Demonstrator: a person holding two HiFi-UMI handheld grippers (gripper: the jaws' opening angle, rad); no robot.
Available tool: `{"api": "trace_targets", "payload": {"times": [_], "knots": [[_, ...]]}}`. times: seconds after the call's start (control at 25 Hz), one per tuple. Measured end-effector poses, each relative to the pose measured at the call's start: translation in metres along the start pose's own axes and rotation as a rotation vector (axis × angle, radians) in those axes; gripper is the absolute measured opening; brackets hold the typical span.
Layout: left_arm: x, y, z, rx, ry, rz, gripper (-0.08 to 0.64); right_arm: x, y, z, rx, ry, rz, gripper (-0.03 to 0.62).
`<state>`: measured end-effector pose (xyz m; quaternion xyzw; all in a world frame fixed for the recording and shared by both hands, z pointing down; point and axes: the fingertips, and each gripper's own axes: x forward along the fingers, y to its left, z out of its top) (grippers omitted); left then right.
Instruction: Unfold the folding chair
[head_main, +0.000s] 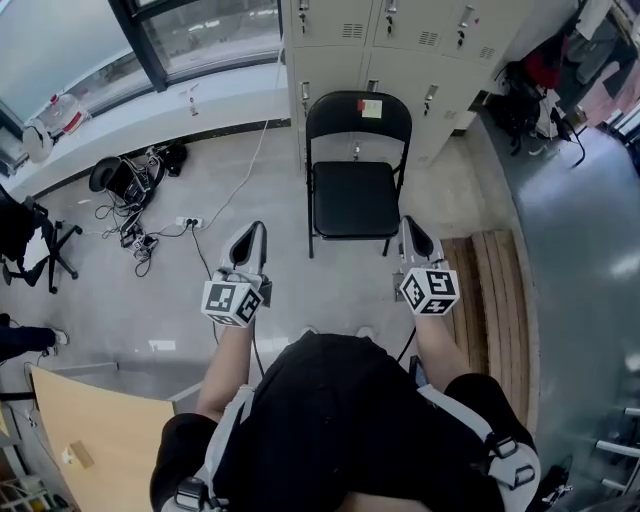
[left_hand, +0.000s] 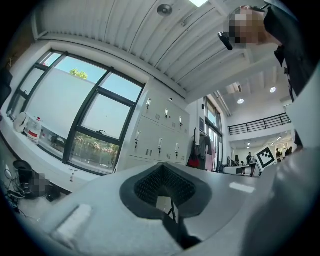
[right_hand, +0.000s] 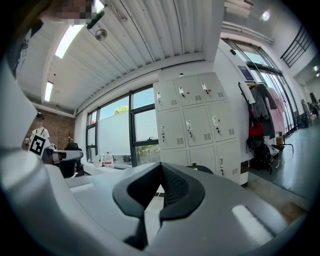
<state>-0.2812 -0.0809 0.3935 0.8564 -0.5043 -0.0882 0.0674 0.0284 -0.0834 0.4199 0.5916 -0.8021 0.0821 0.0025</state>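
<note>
The black folding chair stands unfolded on the floor, its back toward the grey lockers, with a small red-and-yellow label on the backrest. My left gripper is held level just off the seat's front left corner, apart from the chair. My right gripper is beside the front right corner, also clear of it. Both are shut with nothing between the jaws. In the left gripper view the gripper has its pads together. In the right gripper view the gripper likewise has its pads together, and the chair's backrest top peeks over it.
A low wooden pallet lies right of the chair. Cables and a power strip sprawl at the left near an office chair base. A wooden board leans at bottom left. Coats hang by the lockers.
</note>
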Motion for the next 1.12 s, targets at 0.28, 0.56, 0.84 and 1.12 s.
{"api": "trace_targets", "payload": {"times": [0.28, 0.56, 0.84, 1.12], "knots": [[0.029, -0.039, 0.002, -0.007, -0.024, 0.003, 0.002, -0.008, -0.044, 0.019, -0.036, -0.004, -0.006, 0.003], [0.042, -0.067, -0.005, -0.039, -0.032, -0.01, 0.002, -0.009, -0.063, 0.021, -0.034, -0.005, 0.023, 0.003], [0.064, -0.087, 0.003, -0.021, -0.047, -0.037, 0.002, -0.009, -0.075, 0.029, -0.026, -0.014, 0.035, 0.003], [0.069, -0.09, 0.004, -0.028, -0.041, -0.043, 0.002, -0.014, -0.079, 0.036, -0.029, -0.036, 0.024, 0.003]]}}
